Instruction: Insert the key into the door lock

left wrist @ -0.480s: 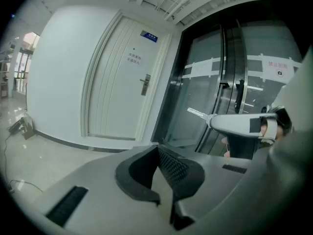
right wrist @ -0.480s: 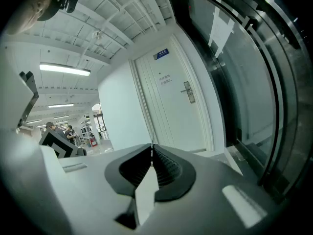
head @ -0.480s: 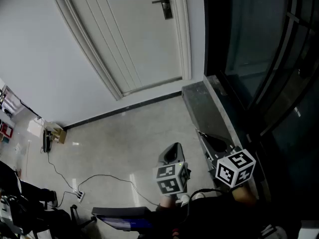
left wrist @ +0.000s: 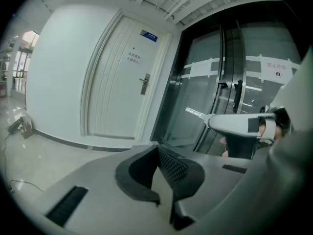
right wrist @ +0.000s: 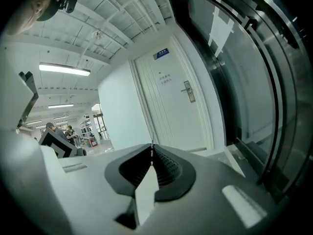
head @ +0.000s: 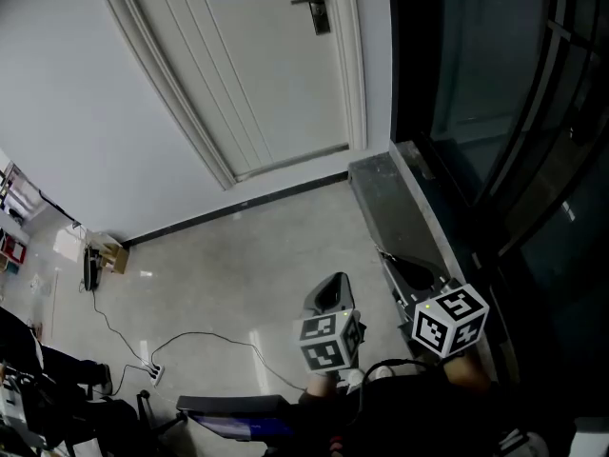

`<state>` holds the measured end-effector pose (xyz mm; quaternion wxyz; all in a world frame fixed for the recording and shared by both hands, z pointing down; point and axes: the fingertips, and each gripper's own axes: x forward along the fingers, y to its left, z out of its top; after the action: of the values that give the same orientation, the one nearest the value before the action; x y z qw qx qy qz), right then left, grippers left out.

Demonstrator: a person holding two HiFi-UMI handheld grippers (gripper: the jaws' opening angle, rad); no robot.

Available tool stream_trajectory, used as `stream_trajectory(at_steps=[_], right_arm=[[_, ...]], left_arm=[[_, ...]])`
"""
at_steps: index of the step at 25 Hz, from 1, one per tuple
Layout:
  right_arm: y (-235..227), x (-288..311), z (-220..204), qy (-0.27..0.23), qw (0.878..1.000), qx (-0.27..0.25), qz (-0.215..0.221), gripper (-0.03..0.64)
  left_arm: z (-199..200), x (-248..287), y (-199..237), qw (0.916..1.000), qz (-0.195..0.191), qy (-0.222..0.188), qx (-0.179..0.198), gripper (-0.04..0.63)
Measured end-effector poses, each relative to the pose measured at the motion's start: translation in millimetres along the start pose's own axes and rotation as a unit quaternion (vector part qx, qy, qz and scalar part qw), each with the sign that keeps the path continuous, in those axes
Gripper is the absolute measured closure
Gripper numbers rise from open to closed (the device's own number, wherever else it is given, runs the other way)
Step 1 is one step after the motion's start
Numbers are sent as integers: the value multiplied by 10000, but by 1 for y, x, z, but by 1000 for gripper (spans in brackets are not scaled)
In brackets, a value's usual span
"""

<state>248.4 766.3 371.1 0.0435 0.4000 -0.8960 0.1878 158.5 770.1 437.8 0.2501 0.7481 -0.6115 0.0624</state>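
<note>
The white door's metal lock plate with its handle [head: 313,4] is far ahead at the top of the head view, well away from both grippers; it also shows as the lock [left wrist: 145,83] and the lock [right wrist: 187,91]. My right gripper [head: 392,267] is shut on a small silver key [left wrist: 195,113], whose blade sticks out forward. In the right gripper view the key [right wrist: 152,146] is a thin edge-on sliver between the jaws of the right gripper [right wrist: 152,153]. My left gripper [head: 329,295] hangs low beside it. The left gripper [left wrist: 158,150] is shut with nothing in it.
A dark glass partition with black frames [head: 495,93] runs along the right, with a grey stone sill [head: 395,208] at its foot. On the light floor a cable and power strip [head: 152,374] lie at the left, near a small box [head: 111,258] against the wall.
</note>
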Motion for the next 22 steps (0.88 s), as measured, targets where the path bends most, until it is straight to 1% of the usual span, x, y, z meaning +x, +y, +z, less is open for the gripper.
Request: stream_trajectory(at_steps=[6,12,18,22], right_arm=[[7,1,-4,51,10000,-43,-62,604],[15,14,-7,66,9997,-174,-145,604],[15,34,-11,84,9995,-235,-203,604],[4,59,-8,90,9995,-242,-193,604]], left_arm=[[-8,-11,10,9999,60,117,-90,595],[-15,-20,34,9995,85,154,-249,595],[-23,-11,56,9988,133,266,-395,595],[-14,11,72,9986,188,257,-427,595]])
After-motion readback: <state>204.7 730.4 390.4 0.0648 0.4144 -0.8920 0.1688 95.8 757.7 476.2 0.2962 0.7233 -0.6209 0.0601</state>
